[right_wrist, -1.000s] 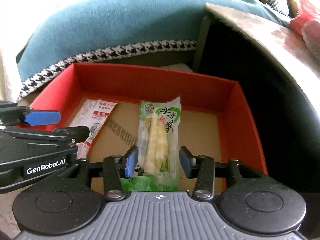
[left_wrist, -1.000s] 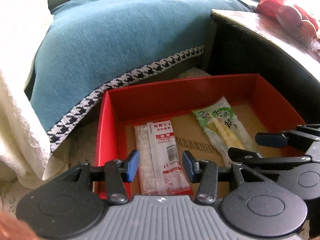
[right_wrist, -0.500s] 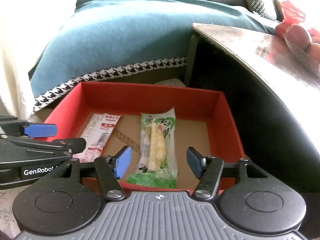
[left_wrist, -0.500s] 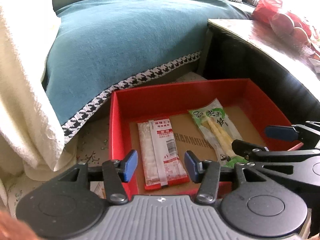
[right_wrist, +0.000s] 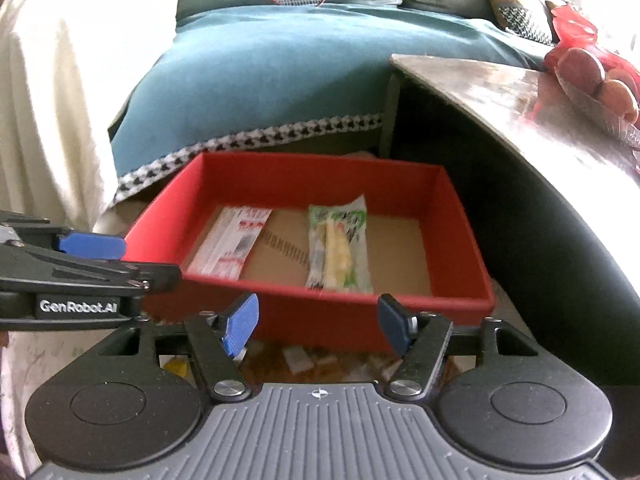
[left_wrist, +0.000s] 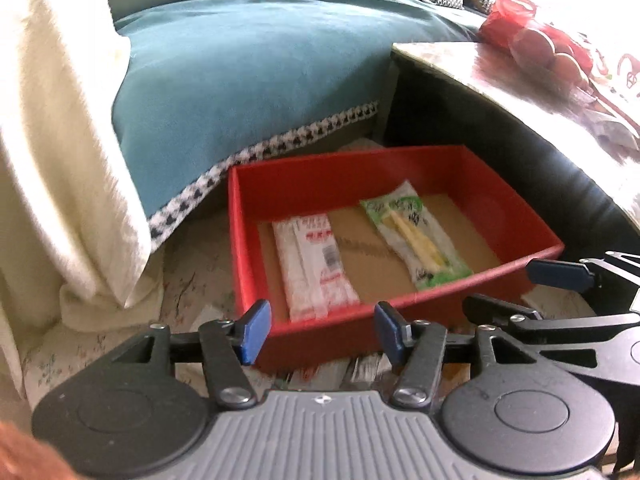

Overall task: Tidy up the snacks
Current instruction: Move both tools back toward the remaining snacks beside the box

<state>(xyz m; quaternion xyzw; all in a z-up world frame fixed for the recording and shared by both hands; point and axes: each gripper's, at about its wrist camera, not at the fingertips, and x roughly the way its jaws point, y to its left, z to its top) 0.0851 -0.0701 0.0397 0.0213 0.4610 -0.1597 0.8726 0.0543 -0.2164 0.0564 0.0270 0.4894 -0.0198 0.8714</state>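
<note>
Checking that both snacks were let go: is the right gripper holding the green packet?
No. The right gripper is open and empty outside the red box, while the green packet lies inside.

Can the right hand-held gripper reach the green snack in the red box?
Probably yes. The green snack packet lies uncovered in the open-topped red box, straight ahead of the open, empty right hand-held gripper; only the low front wall stands between them.

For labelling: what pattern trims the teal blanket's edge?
Black-and-white houndstooth trim on the teal blanket; clearest in the right wrist view.
</note>
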